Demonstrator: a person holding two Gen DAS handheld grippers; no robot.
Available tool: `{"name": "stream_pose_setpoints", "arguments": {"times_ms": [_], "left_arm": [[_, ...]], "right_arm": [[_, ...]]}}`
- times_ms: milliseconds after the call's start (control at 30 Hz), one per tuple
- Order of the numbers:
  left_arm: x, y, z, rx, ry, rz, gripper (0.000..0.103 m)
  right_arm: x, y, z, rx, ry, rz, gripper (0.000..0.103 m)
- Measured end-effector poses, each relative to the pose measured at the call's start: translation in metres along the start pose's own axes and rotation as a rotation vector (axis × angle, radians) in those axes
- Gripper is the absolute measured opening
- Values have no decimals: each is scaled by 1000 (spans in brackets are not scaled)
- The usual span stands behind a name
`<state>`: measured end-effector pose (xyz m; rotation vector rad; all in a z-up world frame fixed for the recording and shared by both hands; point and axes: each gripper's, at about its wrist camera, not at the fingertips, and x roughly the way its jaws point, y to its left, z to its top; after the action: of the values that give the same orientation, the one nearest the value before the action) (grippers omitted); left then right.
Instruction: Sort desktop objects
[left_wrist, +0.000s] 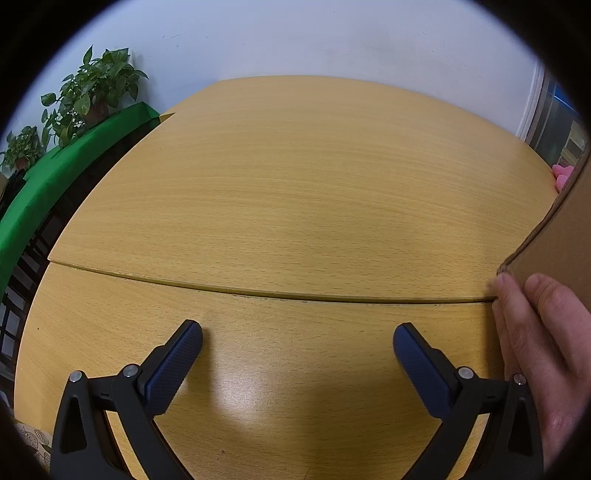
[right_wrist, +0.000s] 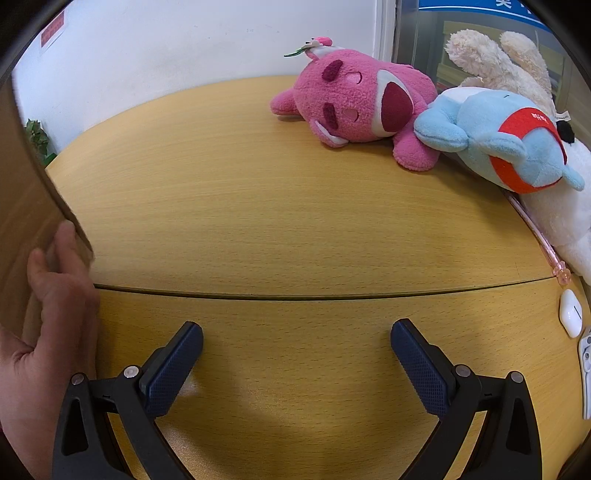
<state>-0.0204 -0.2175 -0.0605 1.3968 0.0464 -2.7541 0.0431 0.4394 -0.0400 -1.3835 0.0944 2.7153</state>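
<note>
A: Plush toys sit at the far right of the light wooden table (right_wrist: 258, 206): a pink plush bear (right_wrist: 354, 107) on its side, a light blue plush with a red band (right_wrist: 506, 144) leaning on it, a cream plush (right_wrist: 498, 62) behind.

B: And the grippers?

A: Left gripper (left_wrist: 297, 350) and right gripper (right_wrist: 297, 349) both hover over bare wood, fingers spread wide, holding nothing. A bare hand (left_wrist: 543, 350) grips a brown cardboard box (left_wrist: 561, 236) between them.

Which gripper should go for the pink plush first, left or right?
Right. The right gripper is open with the pink plush lying ahead across the table. The left gripper, also open, faces bare table, with only a sliver of pink at its far right edge behind the cardboard box.
</note>
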Motion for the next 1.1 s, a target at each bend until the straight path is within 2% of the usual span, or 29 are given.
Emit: {"name": "stream_pose_setpoints", "arguments": {"times_ms": [1100], "left_arm": [[0,-2,-2,2,1,1,103]], "right_arm": [[3,0,2,-1,2,1,103]]}}
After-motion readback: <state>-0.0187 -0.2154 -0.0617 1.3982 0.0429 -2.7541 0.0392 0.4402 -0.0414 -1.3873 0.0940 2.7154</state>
